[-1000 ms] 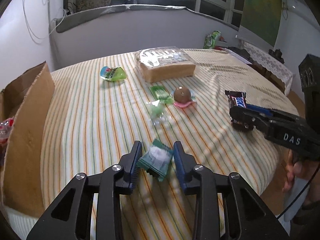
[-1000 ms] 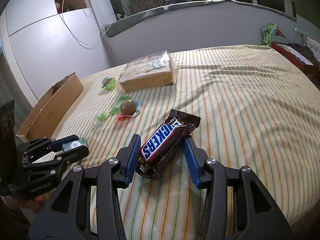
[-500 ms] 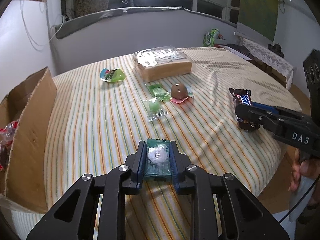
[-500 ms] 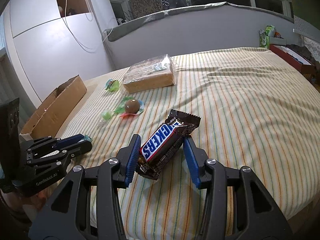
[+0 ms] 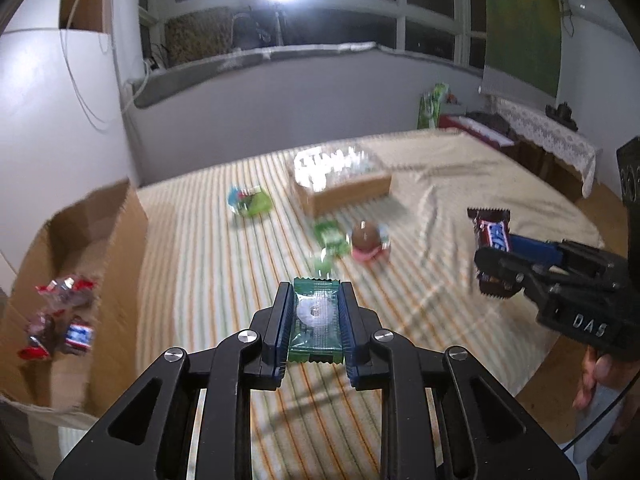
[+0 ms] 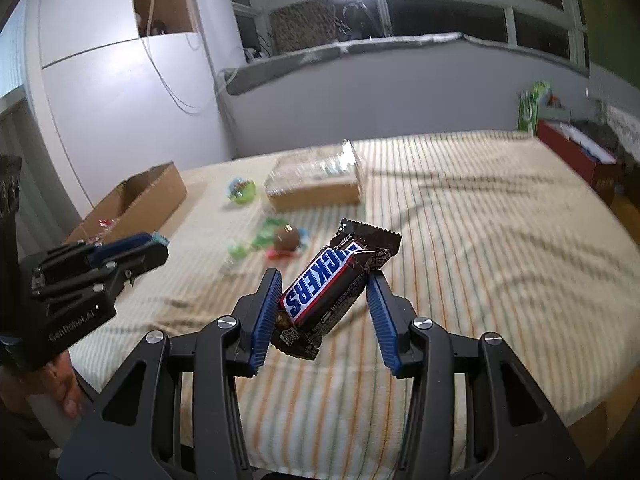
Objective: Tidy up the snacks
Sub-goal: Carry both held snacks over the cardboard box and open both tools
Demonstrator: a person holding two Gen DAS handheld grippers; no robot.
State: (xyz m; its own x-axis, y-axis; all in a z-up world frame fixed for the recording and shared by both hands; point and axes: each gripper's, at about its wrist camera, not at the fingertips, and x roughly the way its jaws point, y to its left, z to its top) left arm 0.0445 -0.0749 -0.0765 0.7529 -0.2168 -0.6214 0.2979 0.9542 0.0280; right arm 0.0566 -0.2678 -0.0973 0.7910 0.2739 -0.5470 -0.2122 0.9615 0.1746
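Left wrist view: the left gripper (image 5: 316, 322) clamps a green mint packet (image 5: 317, 320) between its blue pads, lifted above the striped tablecloth (image 5: 200, 280). To its left stands a cardboard box (image 5: 80, 248) with a few wrapped sweets inside. In the right wrist view, the right gripper (image 6: 324, 298) pinches a Snickers bar (image 6: 332, 284), tilted, clear of the cloth. Farther off lie what seems to be a bread pack (image 6: 316, 184), blurred, and a chocolate ball (image 6: 286, 238).

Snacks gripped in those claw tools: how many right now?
2. A green wrapped candy sits in the left gripper, whose jaws have just been closing on it; a Snickers bar is clamped in the right gripper. No other held snack shows.
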